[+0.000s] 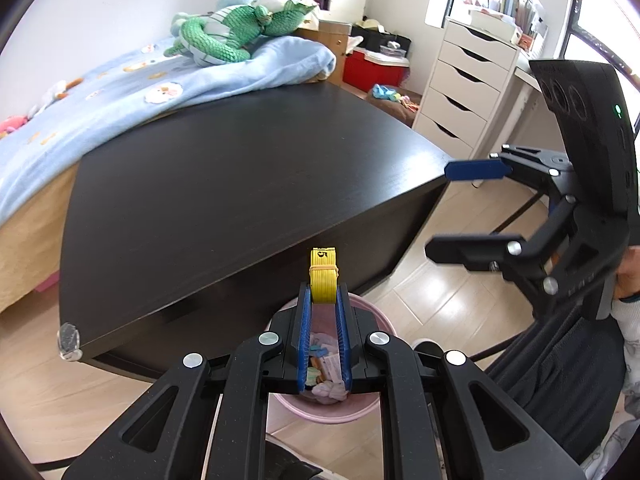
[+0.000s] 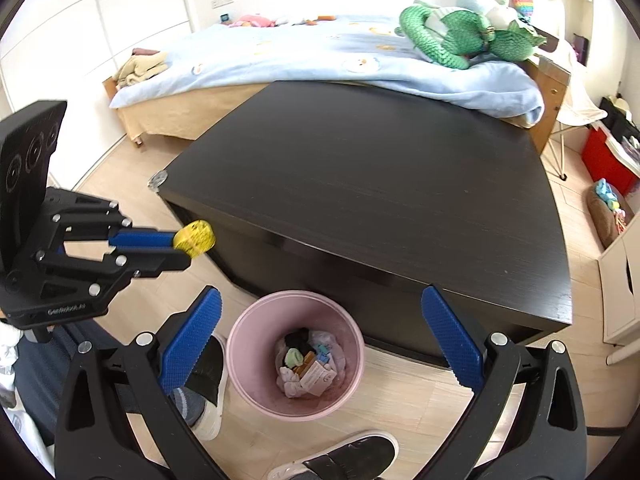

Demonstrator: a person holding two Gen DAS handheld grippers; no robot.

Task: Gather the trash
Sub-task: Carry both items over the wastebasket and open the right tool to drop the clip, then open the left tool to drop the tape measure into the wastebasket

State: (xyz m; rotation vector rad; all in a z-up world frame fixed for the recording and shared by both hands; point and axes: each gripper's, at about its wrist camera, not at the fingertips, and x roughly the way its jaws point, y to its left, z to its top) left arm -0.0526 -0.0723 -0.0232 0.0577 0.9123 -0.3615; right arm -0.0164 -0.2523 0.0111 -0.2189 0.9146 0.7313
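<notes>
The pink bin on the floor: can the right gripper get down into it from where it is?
Probably yes. The right gripper hangs over the pink bin, jaws wide and empty, with nothing between them and the bin's open top.

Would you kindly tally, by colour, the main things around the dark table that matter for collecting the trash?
Yellow: 1, the rolled tape measure pinched in the left tool.
Pink: 1, the bin on the floor, with trash already inside.
Black: 1, the table.
Blue-padded: 1 more, the open, empty right tool.
Total: 4.
</notes>
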